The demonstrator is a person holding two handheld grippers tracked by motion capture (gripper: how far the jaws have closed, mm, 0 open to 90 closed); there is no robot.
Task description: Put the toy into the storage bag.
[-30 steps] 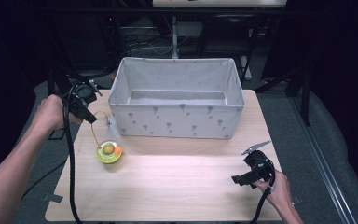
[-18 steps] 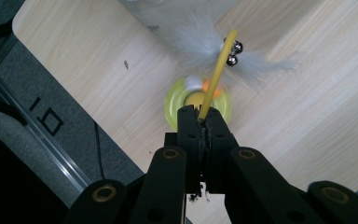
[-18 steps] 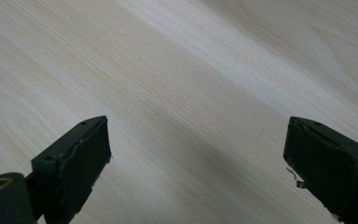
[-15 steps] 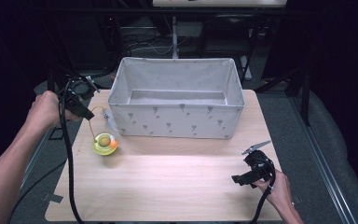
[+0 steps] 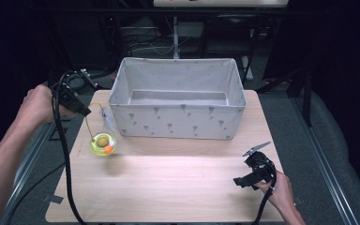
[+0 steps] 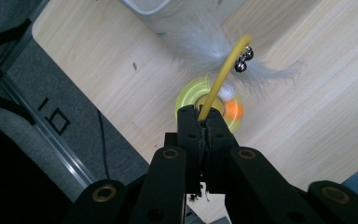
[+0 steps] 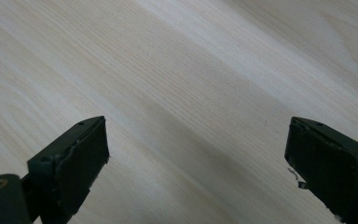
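The left tongs (image 5: 77, 107), at the frame's left, pinch a yellow cord (image 6: 220, 79); its toy (image 5: 103, 143) dangles below, left of the bin (image 5: 176, 123). The right tongs (image 5: 254, 174) gape empty, lower right.

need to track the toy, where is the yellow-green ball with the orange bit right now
In the high view the translucent yellow-green ball hangs by its yellow cord from the shut left gripper, left of the grey fabric bin.

Two black handheld tongs: the left tongs (image 5: 85, 111) trail a thick black cable and show brass-coloured rivets; the right tongs (image 5: 240, 181) carry a grey three-cornered plate. Forearms are unsleeved.
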